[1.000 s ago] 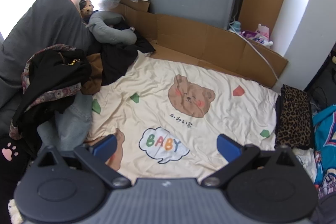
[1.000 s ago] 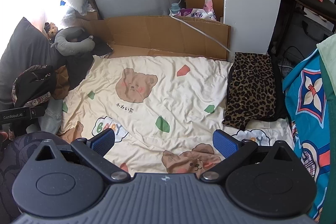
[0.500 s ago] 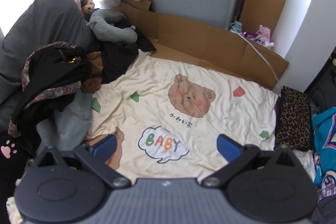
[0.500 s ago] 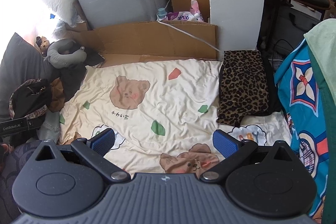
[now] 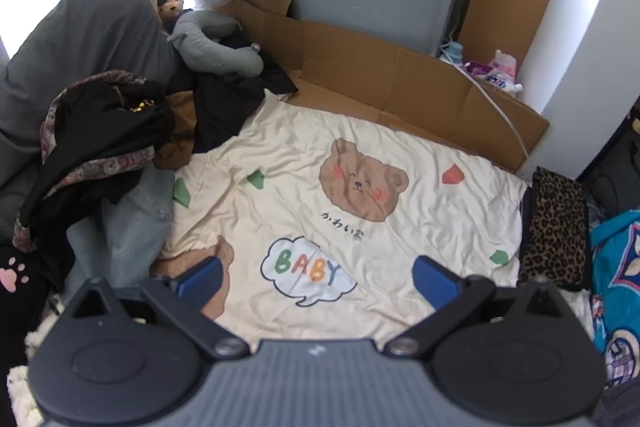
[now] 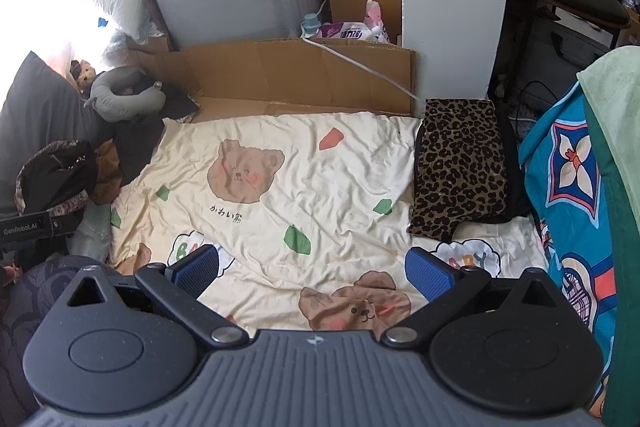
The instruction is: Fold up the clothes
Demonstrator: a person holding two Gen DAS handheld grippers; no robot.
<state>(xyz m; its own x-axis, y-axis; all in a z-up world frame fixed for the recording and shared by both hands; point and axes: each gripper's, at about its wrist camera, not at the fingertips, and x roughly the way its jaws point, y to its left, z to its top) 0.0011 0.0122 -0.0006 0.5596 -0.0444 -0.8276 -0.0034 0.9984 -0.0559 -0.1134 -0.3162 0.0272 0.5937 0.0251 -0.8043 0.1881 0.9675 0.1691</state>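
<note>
Hovering over a bed spread with a cream bear-print sheet (image 5: 360,163), the left tool (image 5: 316,277) and the right tool (image 6: 312,269) are both standing with jaws spread wide and nothing between them. The clothes waiting to be folded are lying in a heap of dark garments (image 5: 100,135) at the left of the left wrist view, tangled over a pair of pale jeans (image 5: 132,223) and leaning against a grey pillow (image 5: 88,43). One leopard-print garment (image 6: 460,167) is already sitting folded at the right edge of the sheet in the right wrist view, just beside a blue patterned cloth (image 6: 568,187).

The task appears to be between items, with the next piece probably needing to be drawn from the heap. The risk lies there: the garments are overlapping, so a pinch may be catching two layers at once and dragging several pieces onto the sheet. The sheet itself is wrinkled and loose, so a low grasp could be gathering it along with the garment. A wide sweep to the right could also be knocking the folded leopard piece askew.
</note>
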